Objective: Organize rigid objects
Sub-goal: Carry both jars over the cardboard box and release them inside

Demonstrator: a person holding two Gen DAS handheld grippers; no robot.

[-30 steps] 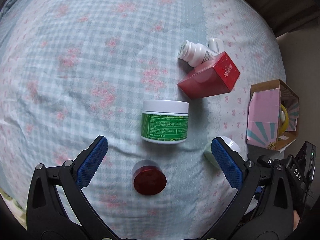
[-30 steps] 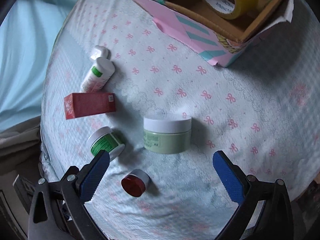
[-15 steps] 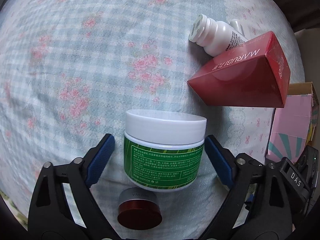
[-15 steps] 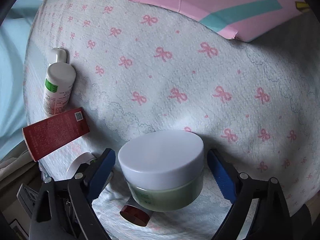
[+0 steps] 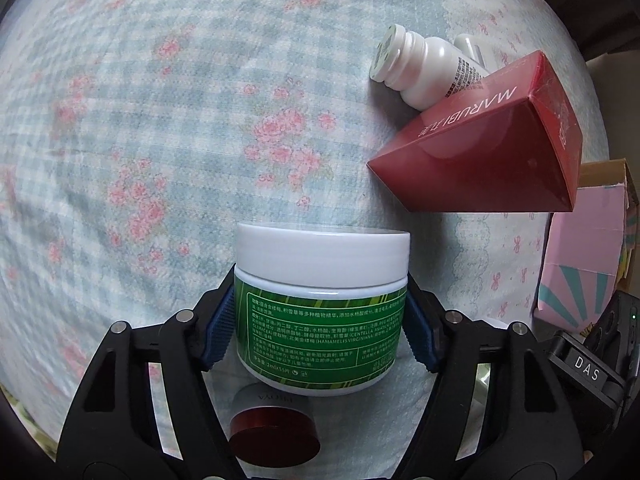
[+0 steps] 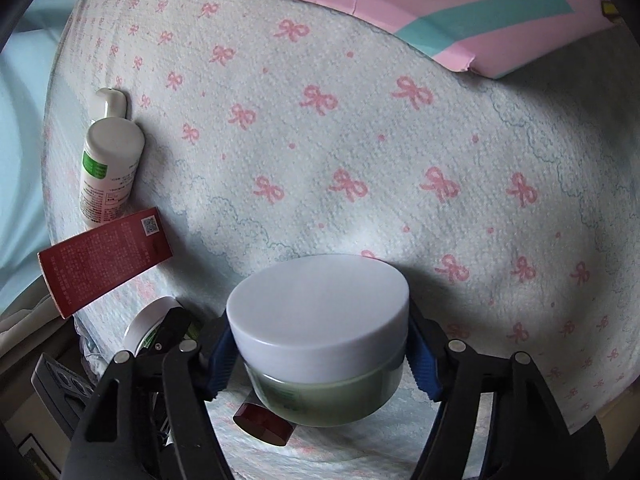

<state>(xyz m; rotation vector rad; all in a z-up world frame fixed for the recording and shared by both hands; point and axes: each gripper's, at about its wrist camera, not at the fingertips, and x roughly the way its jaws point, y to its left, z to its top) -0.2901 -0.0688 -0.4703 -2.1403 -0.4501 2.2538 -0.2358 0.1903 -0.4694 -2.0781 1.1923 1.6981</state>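
Observation:
My left gripper [image 5: 320,326] is shut on a green-labelled jar with a white lid [image 5: 322,312], its blue pads against both sides. My right gripper [image 6: 320,356] is shut on a pale green jar with a white lid [image 6: 320,344]. The green-labelled jar's lid also shows in the right wrist view [image 6: 148,324], behind the left finger. A small red-capped jar [image 5: 276,434] lies just below the green jar; it also shows in the right wrist view [image 6: 262,424]. A red box [image 5: 488,148] and a white bottle [image 5: 424,70] lie on the bed to the right.
A pink and teal cardboard box [image 5: 584,252] stands at the right edge of the bed; its side fills the top of the right wrist view [image 6: 460,8]. The red box [image 6: 104,260] and white bottle [image 6: 108,168] lie at the left there. The bedspread [image 5: 160,120] stretches left.
Both grippers came down over their jars and closed: the left onto the green-labelled jar, the right onto the pale green jar. Both were wide open a second ago.

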